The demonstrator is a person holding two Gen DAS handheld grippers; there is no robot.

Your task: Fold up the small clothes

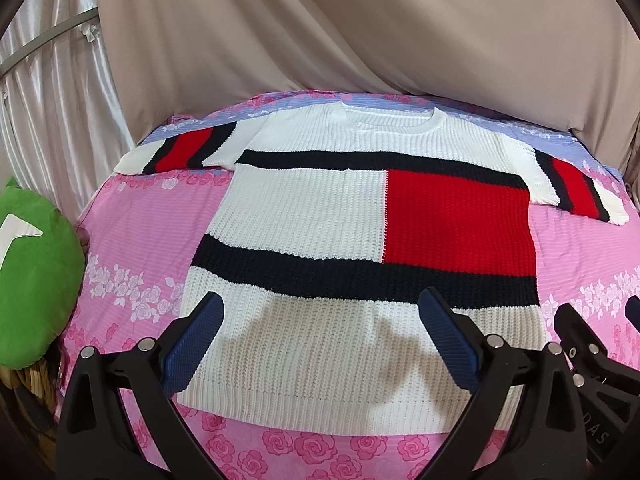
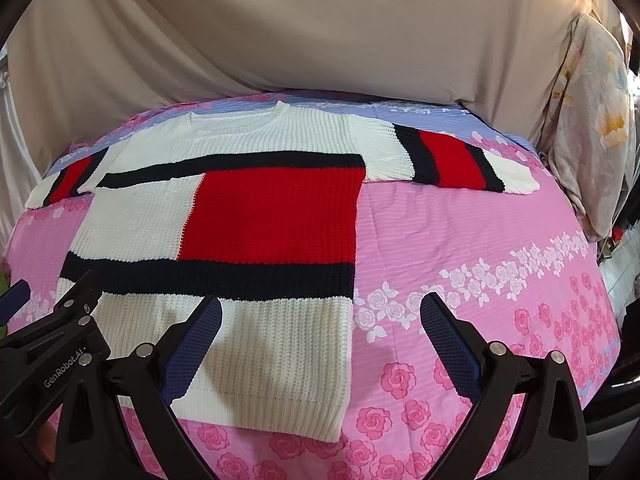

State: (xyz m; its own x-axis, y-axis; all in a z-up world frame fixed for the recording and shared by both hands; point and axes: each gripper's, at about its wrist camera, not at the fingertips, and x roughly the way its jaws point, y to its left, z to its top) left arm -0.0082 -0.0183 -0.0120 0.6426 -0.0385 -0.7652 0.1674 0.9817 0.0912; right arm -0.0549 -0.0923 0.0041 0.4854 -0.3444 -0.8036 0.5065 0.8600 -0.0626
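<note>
A pink rose-printed bedsheet (image 1: 140,216) is covering the bed, and a white, red and black chunky-knit sweater (image 1: 320,208) is lying flat on it, sleeves spread toward 9 and 3 o'clock. The left claw (image 1: 320,340) is hovering wide open over the hem, holding nothing. The right claw (image 2: 320,340) is gaping equally wide, straddling the sweater's 3 o'clock edge.

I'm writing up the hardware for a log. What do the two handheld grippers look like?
Both match: the left gripper and the right gripper have black plastic frames with triangular cut-outs, silver round pivot pins and dark blue ribbed pads lining the jaws. The left gripper's body carries white "GenRobot.AI" lettering. No cables, hands or sleeves show.
</note>
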